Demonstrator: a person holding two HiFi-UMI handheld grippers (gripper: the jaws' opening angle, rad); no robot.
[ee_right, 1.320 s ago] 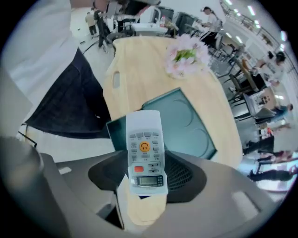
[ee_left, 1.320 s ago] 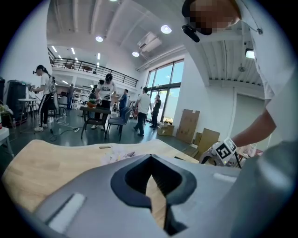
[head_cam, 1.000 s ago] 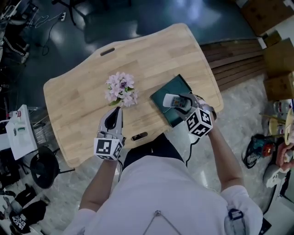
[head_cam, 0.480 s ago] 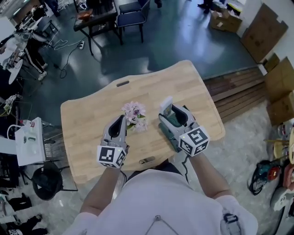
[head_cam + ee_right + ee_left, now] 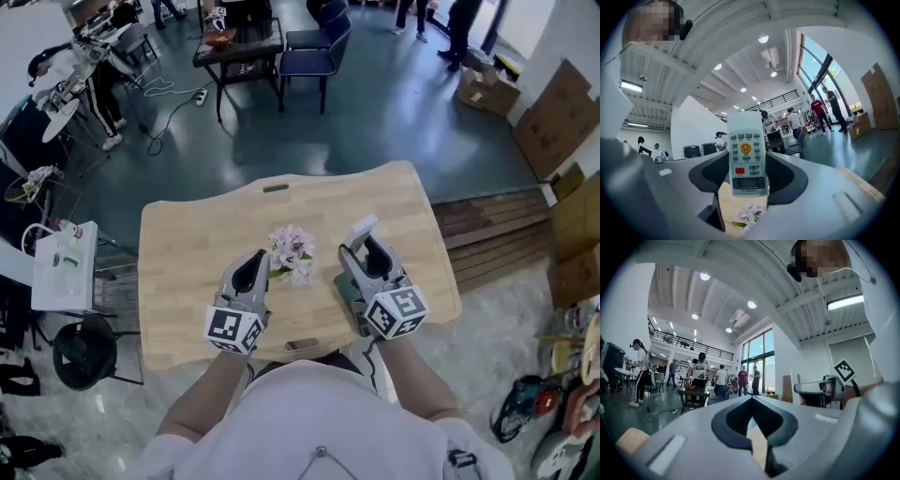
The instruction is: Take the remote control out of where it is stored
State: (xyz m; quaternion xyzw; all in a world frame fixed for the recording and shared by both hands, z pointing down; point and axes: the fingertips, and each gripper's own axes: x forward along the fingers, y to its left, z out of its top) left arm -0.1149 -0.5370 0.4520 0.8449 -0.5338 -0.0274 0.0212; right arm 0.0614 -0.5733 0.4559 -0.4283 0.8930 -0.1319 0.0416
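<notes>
Round ceiling lights (image 5: 752, 304) and tall windows (image 5: 761, 350) brighten a hall with a glossy dark floor (image 5: 375, 122).

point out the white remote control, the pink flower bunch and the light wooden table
white remote control (image 5: 748, 161), right gripper view, button face
pink flower bunch (image 5: 292, 252), head view, middle of the blooms
light wooden table (image 5: 187, 272), head view, bare left part of top

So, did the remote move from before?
Yes. The remote lay on the dark case a second ago; now the right gripper holds it up off the case, beside the flowers.
</notes>
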